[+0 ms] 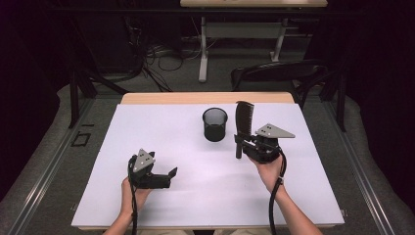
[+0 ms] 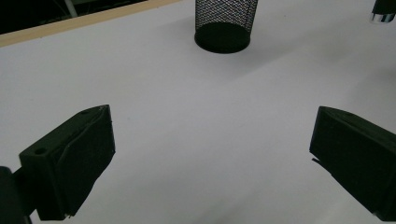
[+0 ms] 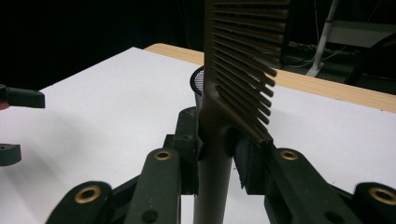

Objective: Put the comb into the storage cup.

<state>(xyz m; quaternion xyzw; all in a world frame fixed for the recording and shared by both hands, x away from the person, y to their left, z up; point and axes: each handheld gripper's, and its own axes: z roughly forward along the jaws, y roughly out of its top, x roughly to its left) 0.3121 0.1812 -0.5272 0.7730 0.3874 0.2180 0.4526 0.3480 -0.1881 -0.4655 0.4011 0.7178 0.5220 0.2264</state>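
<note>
Dark brown plastic comb is clamped upright at its handle between the right gripper jaws — black mesh cup just beyond. Left gripper jaws are spread, empty. Risk: comb pivoting in the narrow grip, teeth catching the cup rim.

Comb top and handle end cut off by right gripper view edges.
</note>
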